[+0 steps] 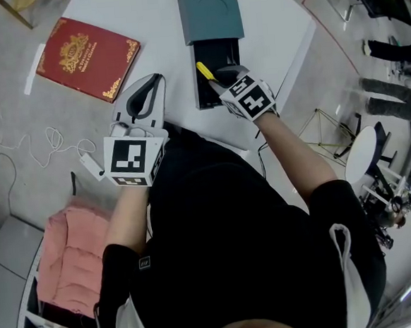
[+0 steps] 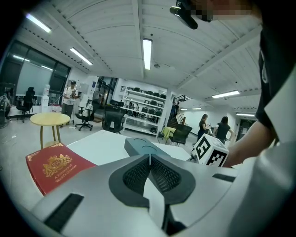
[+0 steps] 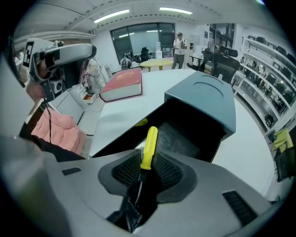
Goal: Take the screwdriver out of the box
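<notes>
The screwdriver (image 3: 149, 143) has a yellow handle and a thin dark shaft. It leans over the near edge of the open black box (image 3: 185, 134), whose teal lid (image 1: 210, 11) is slid back. In the head view the yellow handle (image 1: 204, 71) shows at the box's left side. My right gripper (image 1: 223, 78) points steeply down at the box mouth. Its jaws stand apart with the handle between them, and the pads do not press on it. My left gripper (image 1: 153, 79) rests to the left of the box with its jaws closed together (image 2: 150, 157) and nothing in them.
A red book (image 1: 87, 58) lies at the far left of the white table (image 1: 152, 29). Beside the table, pink cloth (image 1: 71, 255) lies on a grey unit, and white cables (image 1: 48, 144) trail on the floor. People and chairs stand far off.
</notes>
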A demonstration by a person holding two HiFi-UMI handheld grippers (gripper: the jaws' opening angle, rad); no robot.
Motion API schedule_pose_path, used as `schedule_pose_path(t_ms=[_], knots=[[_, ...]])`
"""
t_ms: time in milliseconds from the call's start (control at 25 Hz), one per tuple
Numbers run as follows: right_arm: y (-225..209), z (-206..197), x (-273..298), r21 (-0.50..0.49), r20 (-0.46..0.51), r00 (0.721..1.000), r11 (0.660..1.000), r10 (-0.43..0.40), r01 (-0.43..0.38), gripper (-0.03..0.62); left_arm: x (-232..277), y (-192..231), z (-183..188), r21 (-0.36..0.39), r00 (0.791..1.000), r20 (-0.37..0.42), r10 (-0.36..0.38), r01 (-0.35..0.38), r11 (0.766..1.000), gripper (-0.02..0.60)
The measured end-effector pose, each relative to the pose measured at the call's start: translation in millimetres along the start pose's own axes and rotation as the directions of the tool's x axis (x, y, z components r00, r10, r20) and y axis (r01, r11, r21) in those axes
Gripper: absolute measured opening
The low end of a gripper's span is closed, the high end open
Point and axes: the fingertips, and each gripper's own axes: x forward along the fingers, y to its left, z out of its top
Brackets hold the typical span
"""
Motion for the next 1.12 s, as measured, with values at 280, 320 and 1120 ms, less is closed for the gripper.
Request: schedule_pose_path(t_ms=[280, 320, 1120], knots=[[-0.3, -13.3, 11.2, -0.045, -0.121, 0.993, 0.999, -0.012, 0.007, 0.139, -5.4, 8.4, 6.2, -0.020, 1.000, 0.018, 0.004, -0.004, 1.000, 0.025], [-0.2, -14.2, 12.6, -0.057, -0.131, 0.991, 0.998, -0.015, 0.008, 0.138, -6.1, 9.6, 6.9, -0.018, 1.000, 0.020, 0.005, -0.004, 1.000, 0.025], [1.1, -10.9, 3.7, -0.111, -0.115, 0.987, 0.989, -0.110, 0.097, 0.084, -4.0, 15.4, 15.5, 0.003, 0.996, 0.033, -0.081, 0.081, 0.997, 0.025]])
